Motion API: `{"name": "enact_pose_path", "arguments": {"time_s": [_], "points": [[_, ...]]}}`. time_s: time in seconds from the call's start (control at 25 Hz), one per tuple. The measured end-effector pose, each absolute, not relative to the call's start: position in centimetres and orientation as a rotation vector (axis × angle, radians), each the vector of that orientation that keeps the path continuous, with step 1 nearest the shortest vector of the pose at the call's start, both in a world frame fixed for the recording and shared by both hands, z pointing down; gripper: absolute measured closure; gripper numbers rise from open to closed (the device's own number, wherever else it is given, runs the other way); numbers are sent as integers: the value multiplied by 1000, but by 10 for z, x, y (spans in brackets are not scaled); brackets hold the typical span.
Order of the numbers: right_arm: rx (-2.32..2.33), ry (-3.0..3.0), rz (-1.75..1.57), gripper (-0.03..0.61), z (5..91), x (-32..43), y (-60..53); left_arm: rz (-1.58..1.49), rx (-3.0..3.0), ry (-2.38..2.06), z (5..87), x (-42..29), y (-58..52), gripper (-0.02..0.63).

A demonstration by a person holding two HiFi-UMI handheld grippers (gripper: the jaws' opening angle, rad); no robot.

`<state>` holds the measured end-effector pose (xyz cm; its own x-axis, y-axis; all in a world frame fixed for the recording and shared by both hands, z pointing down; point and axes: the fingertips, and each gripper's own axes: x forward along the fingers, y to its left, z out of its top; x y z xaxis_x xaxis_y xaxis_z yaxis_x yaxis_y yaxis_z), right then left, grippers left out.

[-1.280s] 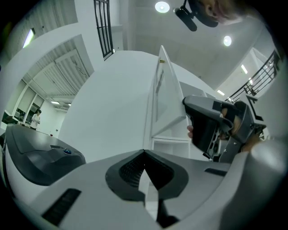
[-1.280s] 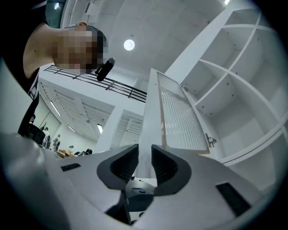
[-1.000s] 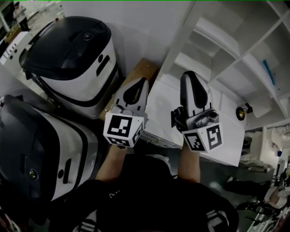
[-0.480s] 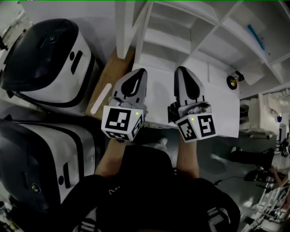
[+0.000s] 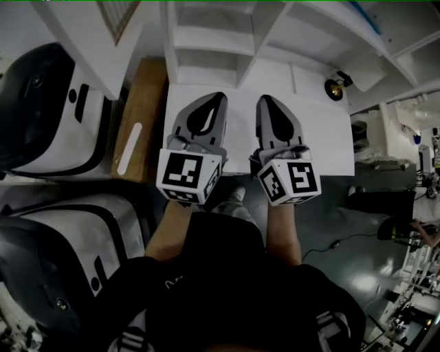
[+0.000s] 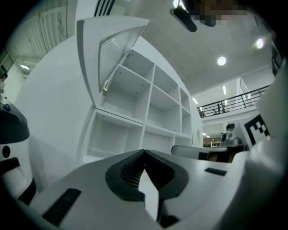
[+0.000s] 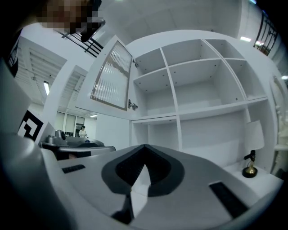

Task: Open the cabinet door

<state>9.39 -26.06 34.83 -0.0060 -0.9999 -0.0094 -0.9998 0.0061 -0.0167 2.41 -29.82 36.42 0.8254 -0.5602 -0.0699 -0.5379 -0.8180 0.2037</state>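
1. Since a second ago, both claws have swung round in the head view. They were angled over the corner of the white surface (image 5: 323,137) and now face the shelf unit (image 5: 206,41) squarely, side by side.
2. The left claw (image 5: 214,97) points level at the shelves. In the left gripper view (image 6: 144,152) its jaws meet at the tip with nothing between them.
3. The right claw (image 5: 267,97) lies just beside it, parallel. In the right gripper view (image 7: 145,146) its jaws are pressed together, and they too are empty.
4. The cabinet door (image 6: 119,54) has a ribbed glass panel in a white frame. It already stands swung out from the top-left compartment of the shelf unit.
5. Seen from the left claw, the door is high above and to the left, well apart from the tips.
6. Seen from the right claw, the door (image 7: 112,76) is again up and to the left, further off, with a small latch showing at its lower corner.
7. In the head view the door (image 5: 115,17) juts out ahead and to the left of the left claw. Neither claw touches it.
8. A small lamp (image 5: 335,86) stands on the surface, ahead and to the right of the right claw.
9. Left of the left claw lies a wooden board (image 5: 141,117), and beyond it two white-and-black machines (image 5: 41,110).
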Motion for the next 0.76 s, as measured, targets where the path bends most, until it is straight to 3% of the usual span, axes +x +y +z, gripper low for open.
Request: {"name": "enact_pose_path", "arguments": {"time_s": [0.76], "points": [[-2293,2179,-99,560,374,190,-243,-100,2850,-748,378,135,-282,603]]}}
